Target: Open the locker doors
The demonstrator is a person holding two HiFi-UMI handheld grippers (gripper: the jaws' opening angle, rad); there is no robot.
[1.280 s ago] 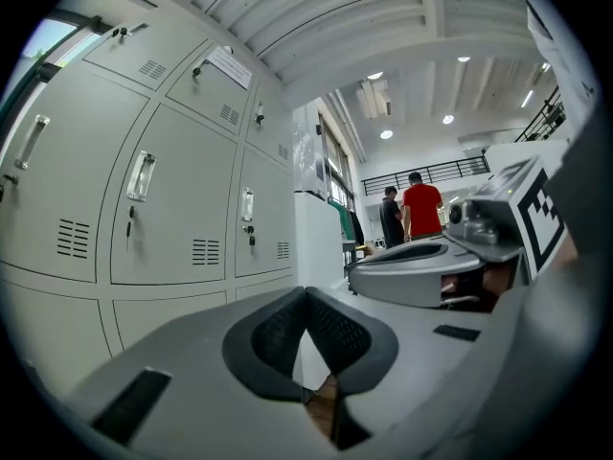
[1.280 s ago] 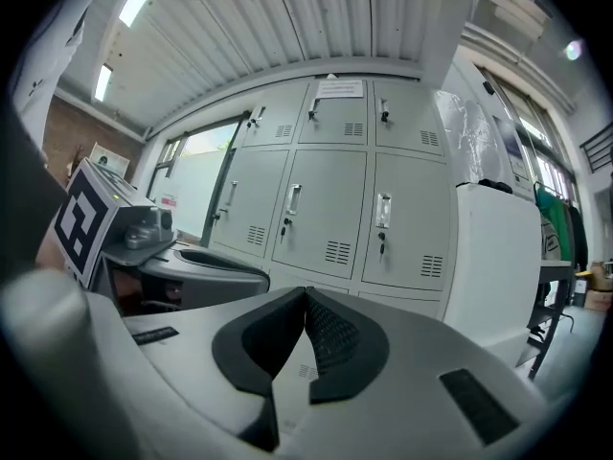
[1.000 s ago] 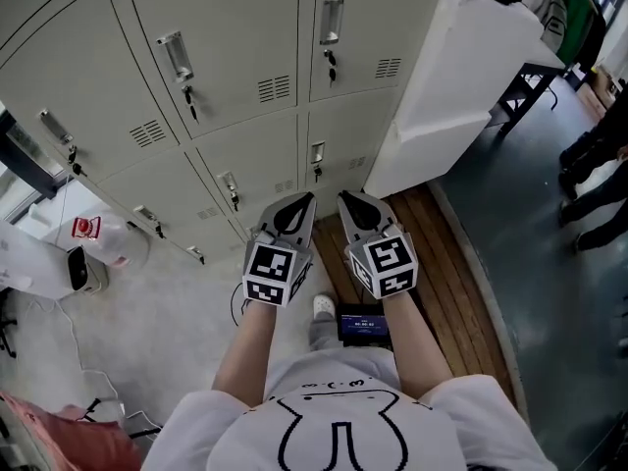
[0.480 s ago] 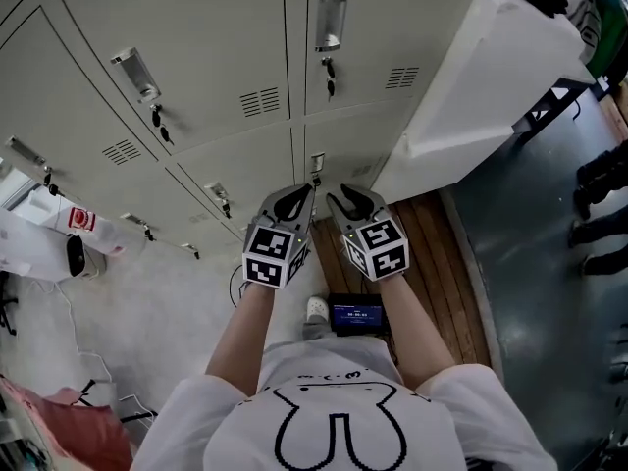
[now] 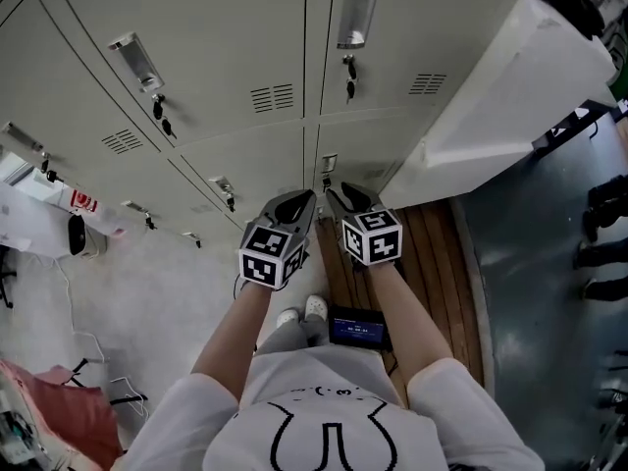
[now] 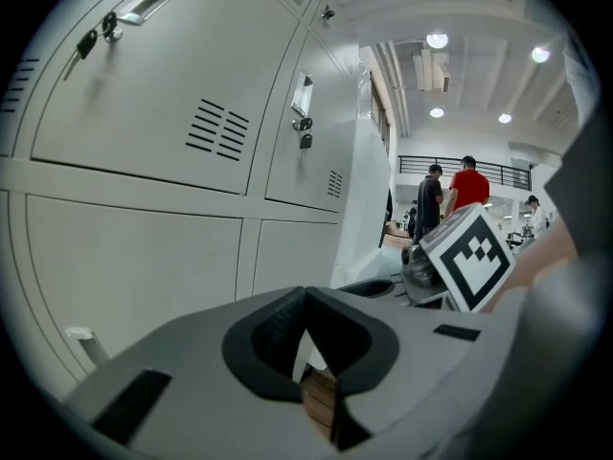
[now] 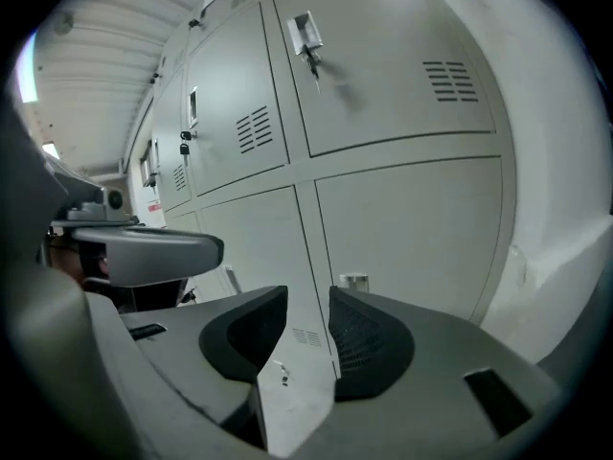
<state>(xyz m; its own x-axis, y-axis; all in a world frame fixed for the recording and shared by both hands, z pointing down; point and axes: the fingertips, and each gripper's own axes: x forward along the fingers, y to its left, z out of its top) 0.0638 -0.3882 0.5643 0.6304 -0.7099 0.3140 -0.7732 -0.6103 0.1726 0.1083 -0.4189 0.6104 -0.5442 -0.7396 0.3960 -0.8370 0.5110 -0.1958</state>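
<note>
Grey lockers stand in front of me. The lower right door (image 5: 378, 150) has a small handle (image 5: 329, 162), which also shows as a handle (image 7: 353, 281) in the right gripper view. The door above it carries a handle (image 5: 355, 16) with a key (image 5: 348, 67). My right gripper (image 5: 339, 196) is just below the small handle, apart from it. Its jaws have just been opening and stand open, with nothing between them (image 7: 308, 300). My left gripper (image 5: 294, 204) sits beside it, shut and empty (image 6: 305, 290), facing the lower left door (image 5: 260, 160).
A white cabinet (image 5: 520, 96) juts out at the right, over a wooden floor strip (image 5: 442, 263). A small screen (image 5: 355, 328) lies by my shoes (image 5: 302, 312). A white bag (image 5: 83, 201) stands at the left. Other people's feet (image 5: 603, 214) are at the far right.
Both grippers have come down and closer to the lower locker doors. The right gripper's jaws, shut a second ago, have parted. The left gripper stays shut.
</note>
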